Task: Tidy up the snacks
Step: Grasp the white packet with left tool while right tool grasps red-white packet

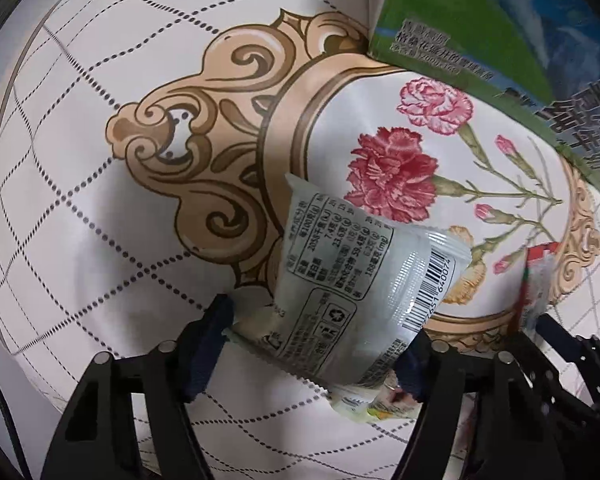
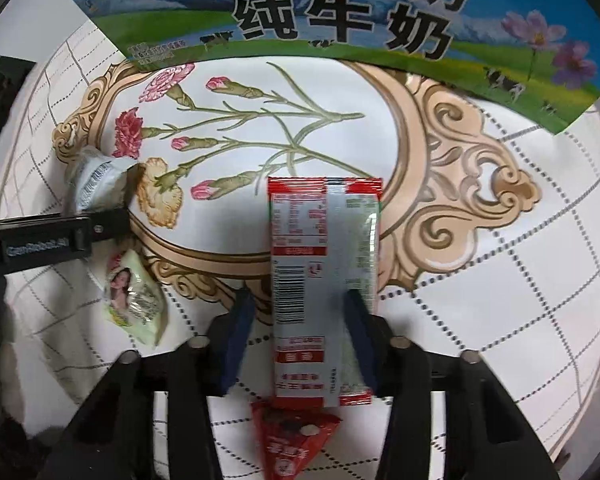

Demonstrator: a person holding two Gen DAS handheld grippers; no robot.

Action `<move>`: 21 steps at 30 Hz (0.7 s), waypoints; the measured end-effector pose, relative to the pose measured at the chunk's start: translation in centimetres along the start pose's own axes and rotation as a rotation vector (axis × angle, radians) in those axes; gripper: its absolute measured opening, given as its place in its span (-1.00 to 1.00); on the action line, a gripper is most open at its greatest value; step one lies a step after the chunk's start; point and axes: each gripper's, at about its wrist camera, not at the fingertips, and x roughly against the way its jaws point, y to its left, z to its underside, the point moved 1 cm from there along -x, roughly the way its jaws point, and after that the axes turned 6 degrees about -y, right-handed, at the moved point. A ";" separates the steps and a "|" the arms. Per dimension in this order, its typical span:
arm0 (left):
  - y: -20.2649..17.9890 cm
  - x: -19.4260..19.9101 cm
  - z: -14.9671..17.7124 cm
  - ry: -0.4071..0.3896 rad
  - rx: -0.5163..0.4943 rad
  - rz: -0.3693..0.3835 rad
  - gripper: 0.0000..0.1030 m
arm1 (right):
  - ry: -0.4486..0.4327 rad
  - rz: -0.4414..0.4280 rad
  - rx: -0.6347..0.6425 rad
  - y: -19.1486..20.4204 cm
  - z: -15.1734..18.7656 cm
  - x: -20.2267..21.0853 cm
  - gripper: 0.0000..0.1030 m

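Red triangular packet (image 2: 296, 436) lies loose at 6 o'clock under the right hand-held gripper (image 2: 300, 312), which clamps a red-and-silver bar snack (image 2: 324, 280). Left hand-held gripper (image 1: 320, 344) clamps a clear pouch (image 1: 352, 280). Green packet (image 2: 134, 296) sits at 8 o'clock on the worktop (image 2: 500, 280). Milk carton box (image 2: 340, 12) at 12 o'clock. Sorting looks midway; two loose.

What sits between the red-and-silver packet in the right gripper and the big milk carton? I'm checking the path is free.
Right wrist view: only bare flowered tablecloth lies between the red-and-silver snack packet and the green-and-blue milk carton; no other snack there.
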 end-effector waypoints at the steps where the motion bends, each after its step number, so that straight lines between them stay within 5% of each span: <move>1: -0.1 0.3 0.2 -0.004 0.009 0.008 0.35 | -0.003 -0.013 -0.010 0.4 0.1 0.5 -0.30; 7: -0.1 3.3 3.2 -0.023 0.030 0.057 0.33 | -0.023 -0.085 -0.057 -2.2 -0.2 2.5 -0.40; 8: 1.0 4.1 3.4 -0.026 0.033 0.067 0.33 | -0.030 -0.100 -0.060 -2.5 -0.2 3.0 -0.46; 9: 0.9 4.9 3.7 -0.032 0.037 0.086 0.33 | -0.034 -0.127 -0.064 -2.5 -0.3 3.7 -0.81; 10: 0.6 5.9 4.1 -0.039 0.040 0.110 0.33 | -0.043 -0.147 -0.072 -2.3 -0.5 4.6 -0.83; 15: -1.1 10.4 3.9 -0.098 -0.010 0.165 0.33 | -0.097 -0.181 -0.051 -2.1 -1.2 7.9 -0.83; 18: -2.0 12.0 3.3 -0.142 -0.046 0.138 0.33 | -0.031 -0.213 -0.082 -3.4 -1.8 7.2 -0.81; 20: -2.3 10.9 2.4 -0.147 -0.056 0.114 0.33 | 0.009 -0.206 -0.110 -3.6 -1.5 5.8 -0.61; 21: -2.3 10.1 2.1 -0.135 -0.050 0.114 0.33 | 0.023 -0.188 -0.112 -3.5 -1.3 5.1 -0.32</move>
